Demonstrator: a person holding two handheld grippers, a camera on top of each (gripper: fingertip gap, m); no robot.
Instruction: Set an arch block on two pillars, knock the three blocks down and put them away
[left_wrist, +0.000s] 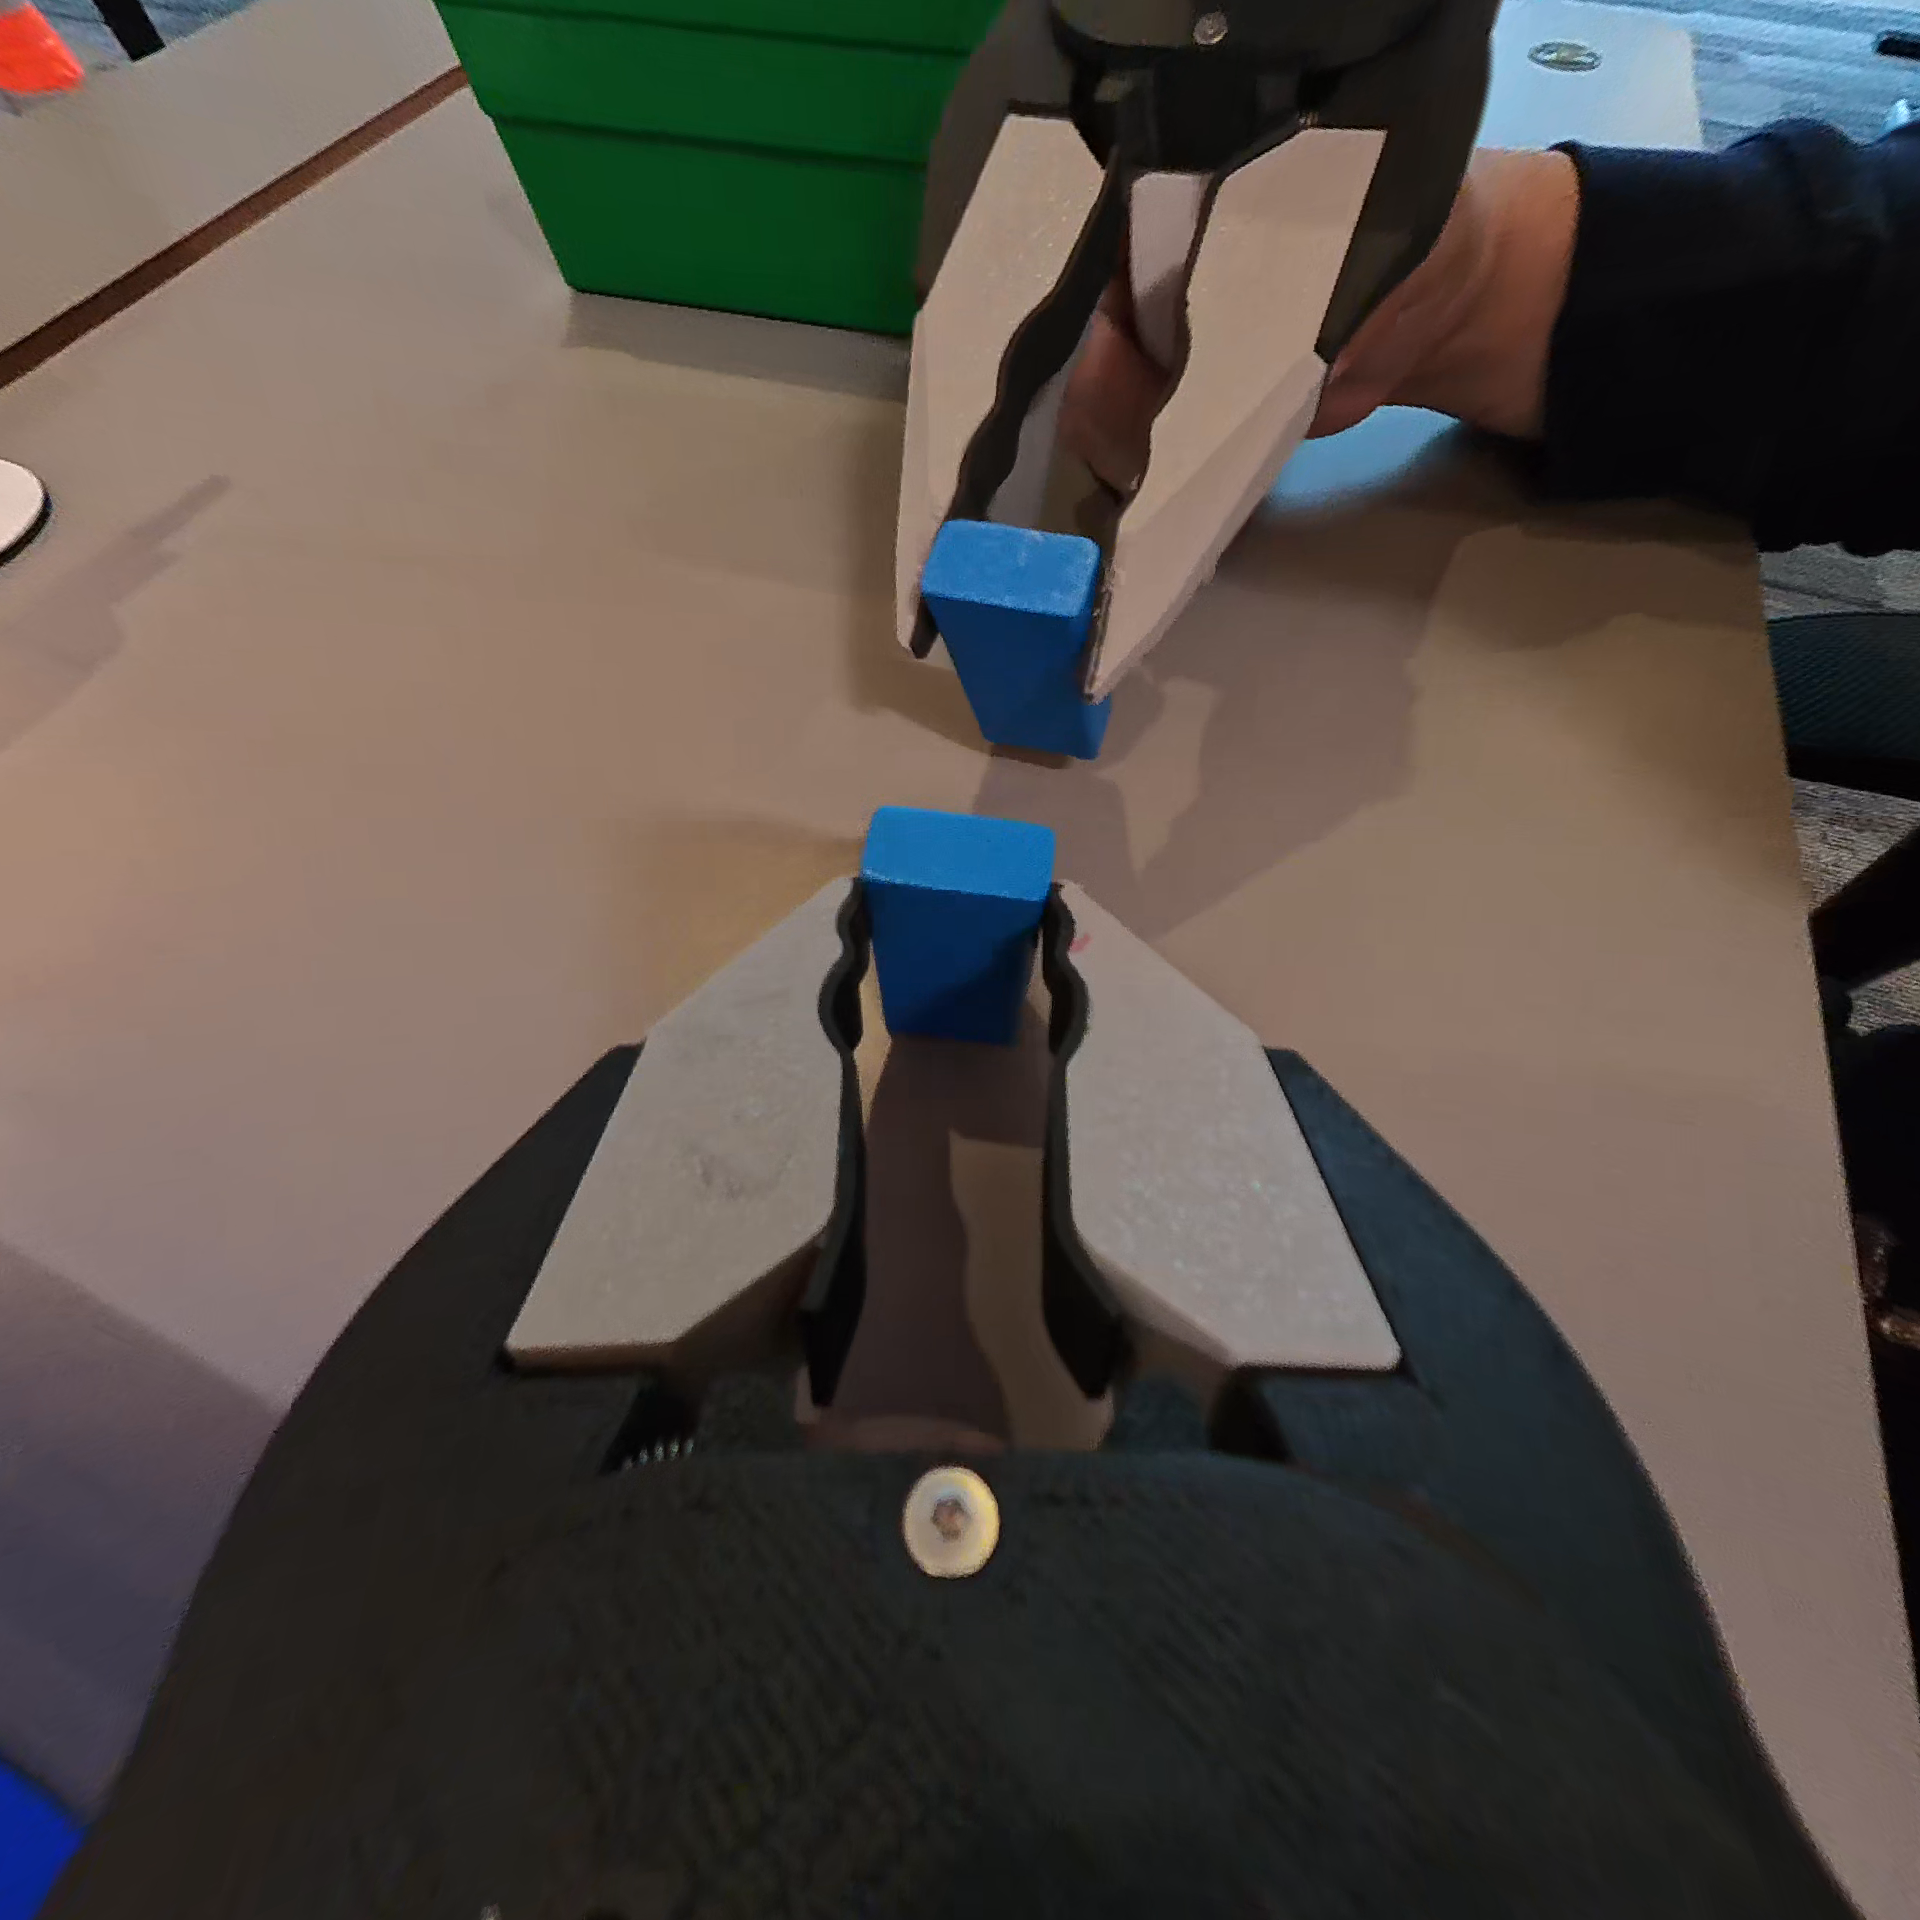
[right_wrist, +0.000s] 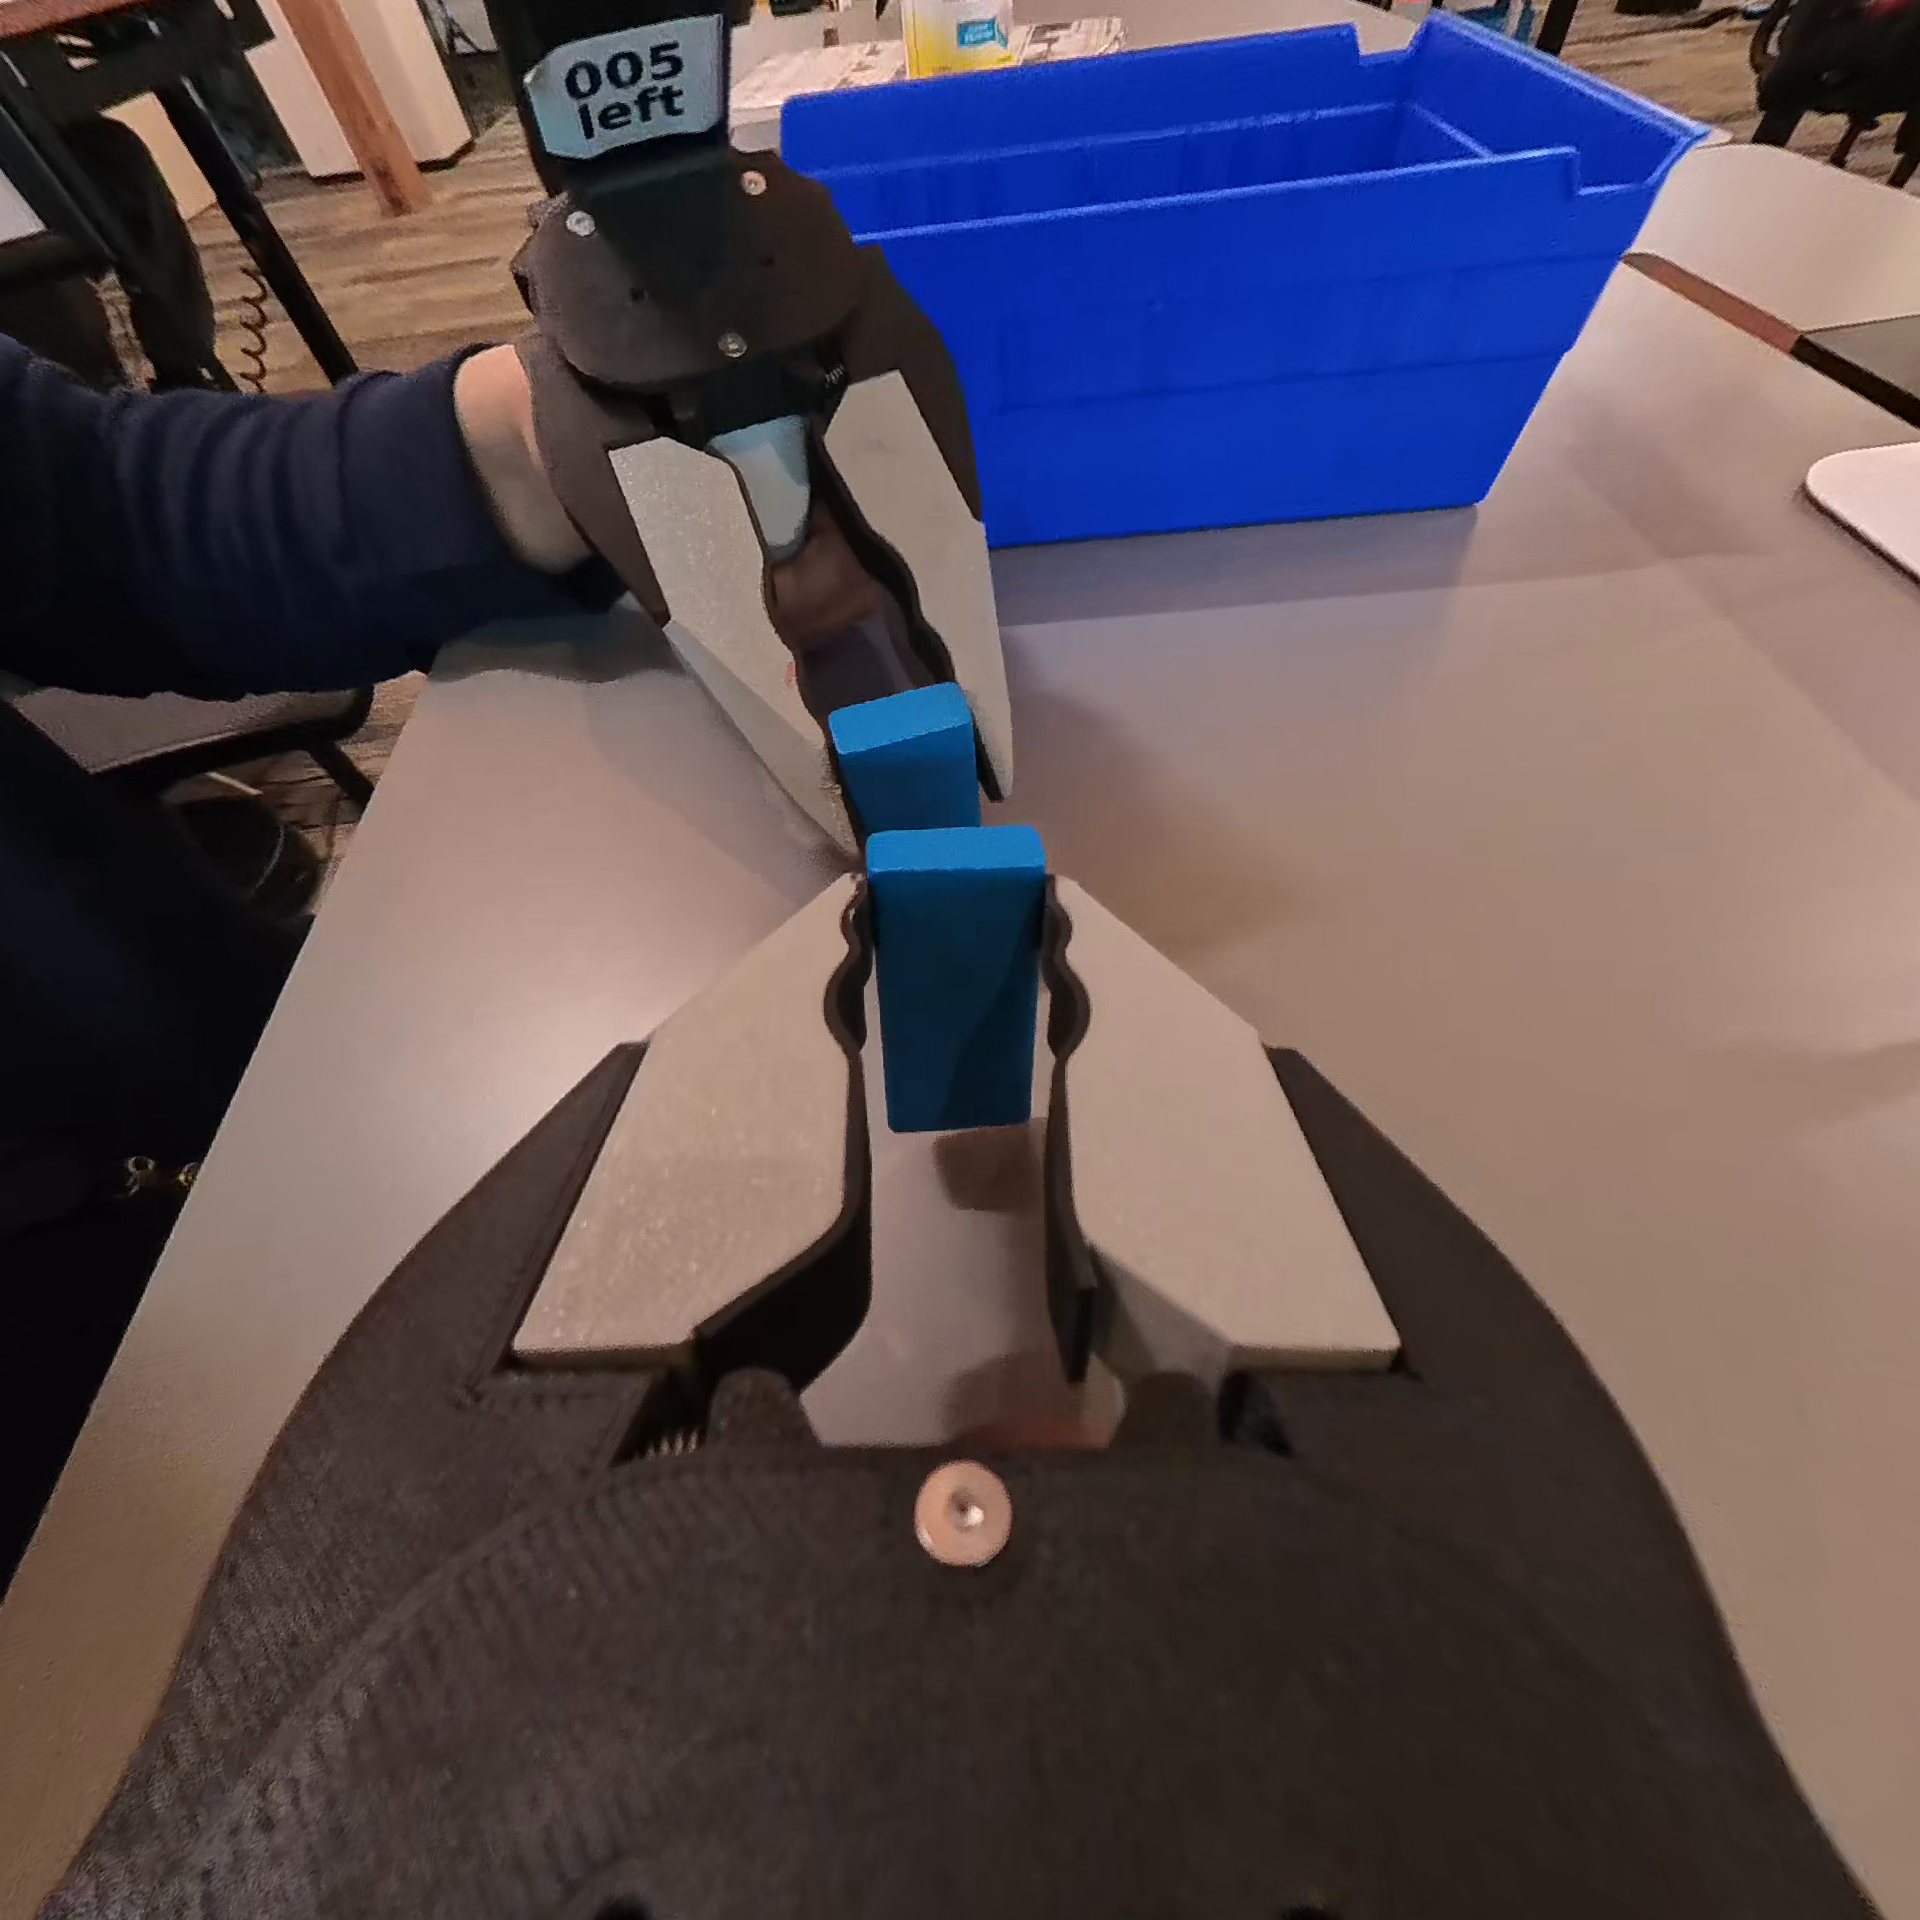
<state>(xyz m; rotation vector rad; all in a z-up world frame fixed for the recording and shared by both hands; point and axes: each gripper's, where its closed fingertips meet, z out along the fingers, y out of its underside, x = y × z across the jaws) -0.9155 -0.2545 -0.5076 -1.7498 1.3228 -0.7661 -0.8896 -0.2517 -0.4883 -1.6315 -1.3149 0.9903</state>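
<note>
Two blue pillar blocks stand upright, close together, low over the grey table (left_wrist: 416, 675). My left gripper (left_wrist: 956, 904) is shut on the near blue block (left_wrist: 951, 956) in the left wrist view, with both pads pressed on its sides. My right gripper (right_wrist: 956, 894) is shut on the other blue block (right_wrist: 956, 1018). Each view shows the other gripper facing it: the right gripper (left_wrist: 1008, 655) with its block (left_wrist: 1023, 665), and the left gripper (right_wrist: 914, 790) with its block (right_wrist: 904, 769). No arch block is in view.
A green bin (left_wrist: 727, 156) stands behind the right gripper. A large blue bin (right_wrist: 1247, 312) stands behind the left gripper. A person's hand (left_wrist: 1455, 301) holds the right gripper. The table edge (left_wrist: 1787, 831) runs close by, with a white round object (left_wrist: 16, 509) farther off. Across from one pair of fingers to the other is roughly 4 cm. The white round object (left_wrist: 16, 509) is about equally far from each gripper, around 30 cm.
</note>
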